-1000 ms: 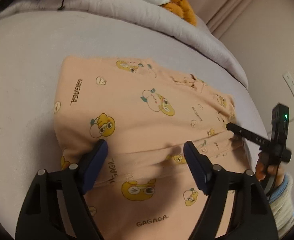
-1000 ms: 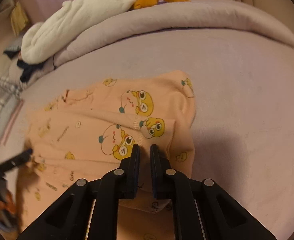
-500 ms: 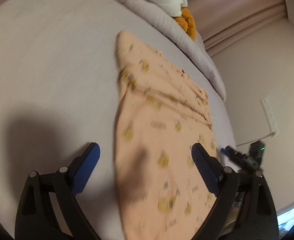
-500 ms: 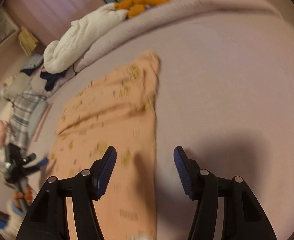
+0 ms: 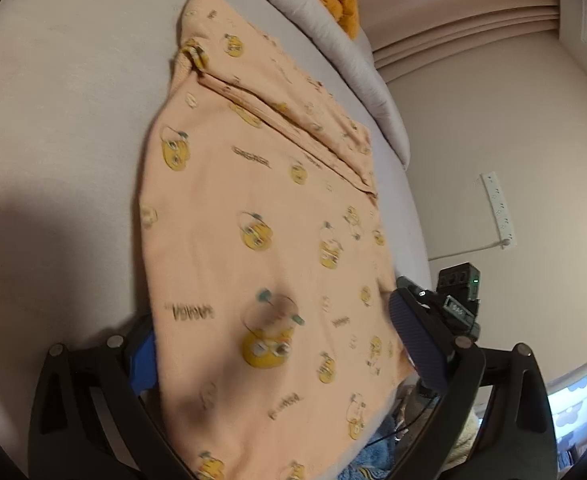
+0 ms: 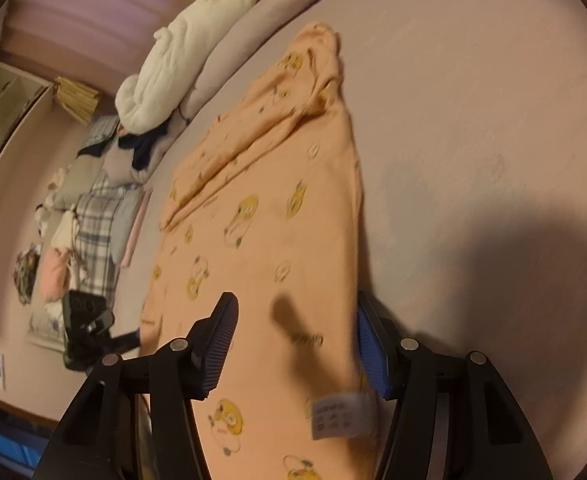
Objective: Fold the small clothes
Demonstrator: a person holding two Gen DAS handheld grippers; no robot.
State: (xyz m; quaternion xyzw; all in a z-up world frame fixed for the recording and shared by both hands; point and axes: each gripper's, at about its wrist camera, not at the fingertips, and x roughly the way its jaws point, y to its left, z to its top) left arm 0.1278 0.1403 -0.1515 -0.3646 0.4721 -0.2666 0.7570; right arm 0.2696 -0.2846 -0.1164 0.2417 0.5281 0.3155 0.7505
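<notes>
On the bed (image 5: 53, 100), the peach garment (image 5: 261, 220) lies between both grippers' spread, released fingers (image 6: 217, 344).

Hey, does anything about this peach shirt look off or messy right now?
Yes. The shirt lies inside out or flipped: its white care label shows near the right gripper. The far end is bunched.

Warm, dim light; my tools' dark shadows fall beside them, near cloth (image 5: 253, 240) motion-blurred, edges fisheye-bent.
</notes>
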